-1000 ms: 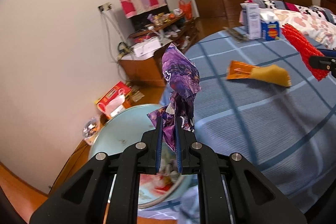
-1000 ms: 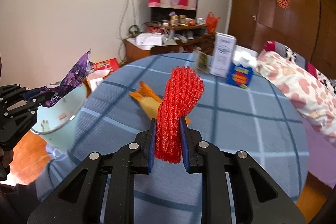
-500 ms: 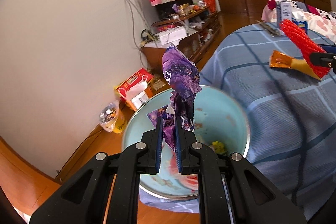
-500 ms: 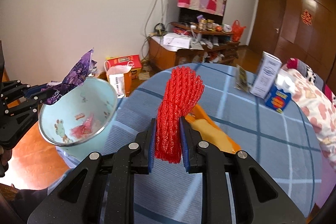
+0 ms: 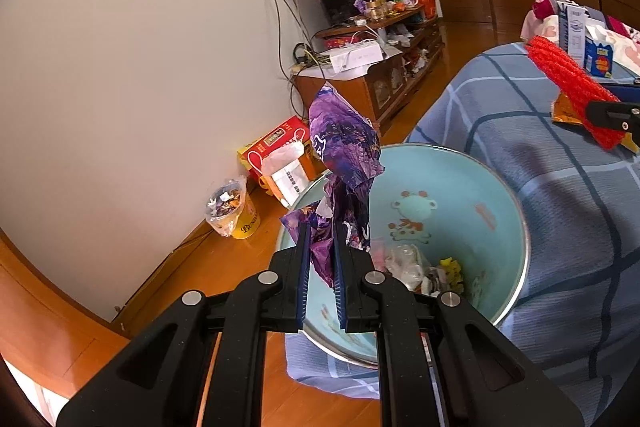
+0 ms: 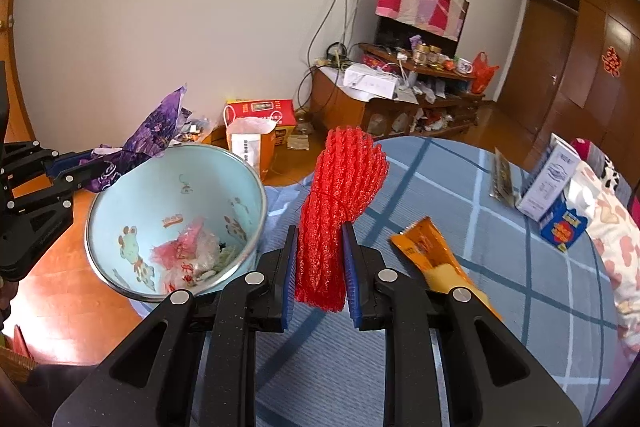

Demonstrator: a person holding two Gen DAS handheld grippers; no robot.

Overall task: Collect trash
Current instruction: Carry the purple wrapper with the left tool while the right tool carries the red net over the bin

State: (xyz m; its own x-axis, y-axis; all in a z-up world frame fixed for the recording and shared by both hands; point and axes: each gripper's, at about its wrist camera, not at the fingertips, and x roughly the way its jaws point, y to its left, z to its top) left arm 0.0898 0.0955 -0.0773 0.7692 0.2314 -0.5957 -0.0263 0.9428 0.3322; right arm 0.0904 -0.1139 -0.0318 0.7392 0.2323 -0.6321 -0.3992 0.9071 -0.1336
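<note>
My left gripper is shut on a crumpled purple wrapper and holds it over the near rim of a light blue bin with trash in its bottom. In the right wrist view the left gripper, the purple wrapper and the bin show at left. My right gripper is shut on a red foam net above the blue checked tablecloth, just right of the bin. An orange wrapper lies on the cloth beside it.
Boxes and a flat packet stand at the table's far side. A cluttered wooden cabinet, a red carton with a paper bag, and a yellow cup of scraps sit on the floor by the wall.
Both grippers swung left toward the bin with their loads. The purple wrapper now hangs over the bin's rim, and the red net has come closer to the bin.
</note>
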